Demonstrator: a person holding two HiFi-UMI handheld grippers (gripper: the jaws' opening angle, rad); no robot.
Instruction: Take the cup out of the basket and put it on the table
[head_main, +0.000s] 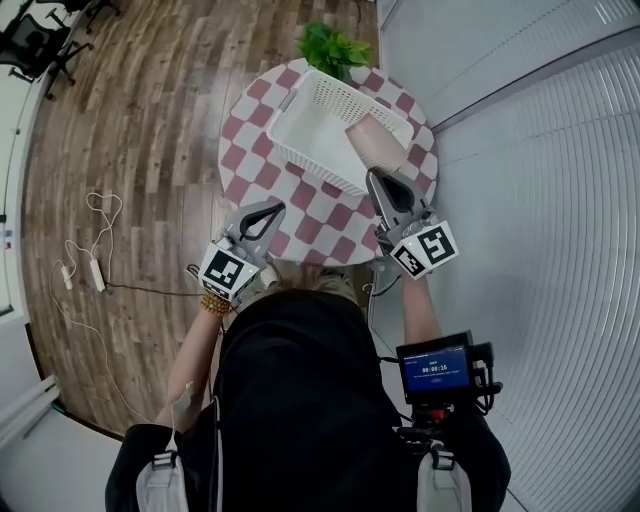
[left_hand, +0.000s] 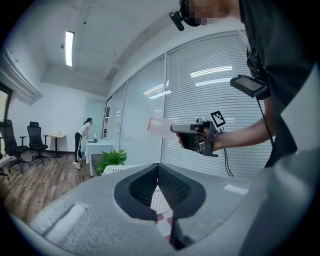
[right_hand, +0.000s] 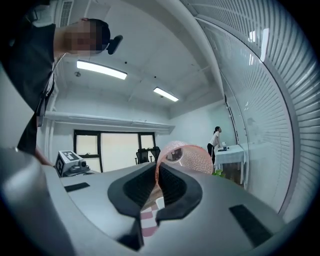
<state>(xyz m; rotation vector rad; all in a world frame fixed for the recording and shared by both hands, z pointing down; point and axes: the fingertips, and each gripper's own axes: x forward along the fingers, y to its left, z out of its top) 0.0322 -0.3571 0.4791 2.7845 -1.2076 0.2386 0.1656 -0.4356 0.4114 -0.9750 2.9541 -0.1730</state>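
A pink translucent cup (head_main: 374, 141) hangs tilted over the near right corner of the white basket (head_main: 330, 87), and my right gripper (head_main: 372, 174) is shut on its wall. In the right gripper view the cup (right_hand: 189, 157) sticks up past the pinched jaws of the right gripper (right_hand: 156, 167). My left gripper (head_main: 278, 208) hovers over the near edge of the round checkered table (head_main: 250, 130), left of the basket, shut and holding nothing. The left gripper view looks past the left gripper (left_hand: 158, 166) at the cup (left_hand: 160, 126) held level in the right gripper (left_hand: 173, 128), above the basket (left_hand: 118, 169).
A green plant (head_main: 331, 46) stands at the table's far edge behind the basket. Slatted window blinds (head_main: 560, 200) run along the right. A white cable and power strip (head_main: 95, 270) lie on the wood floor at left. A person (left_hand: 82, 136) stands at a far desk.
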